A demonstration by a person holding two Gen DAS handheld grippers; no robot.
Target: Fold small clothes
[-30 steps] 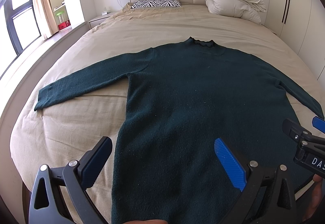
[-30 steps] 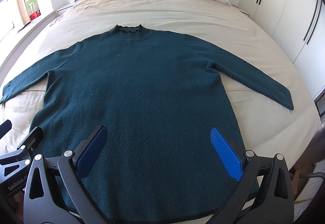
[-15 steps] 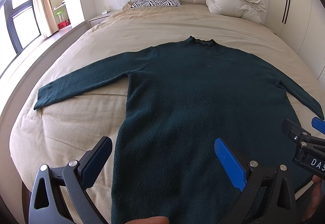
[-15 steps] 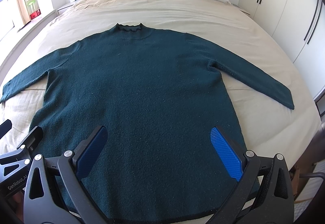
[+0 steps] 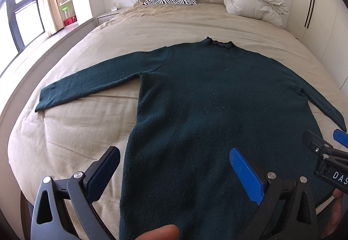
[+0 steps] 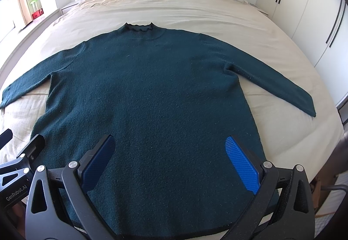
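Note:
A dark teal long-sleeved sweater lies flat and spread out on the beige bed, collar away from me, both sleeves stretched out to the sides; it also fills the right wrist view. My left gripper is open and empty, hovering over the hem near the sweater's left side. My right gripper is open and empty, hovering over the hem's middle. The right gripper's body shows at the right edge of the left wrist view; the left gripper's body shows at the lower left of the right wrist view.
The beige bed carries a zebra-print pillow and a folded white duvet by the headboard. A window and shelves stand at the left. White wardrobes line the right. The bed's foot edge is just below the grippers.
Almost nothing has changed. Both grippers hold their open pose over the hem with only a slight drift; the sweater has not moved.

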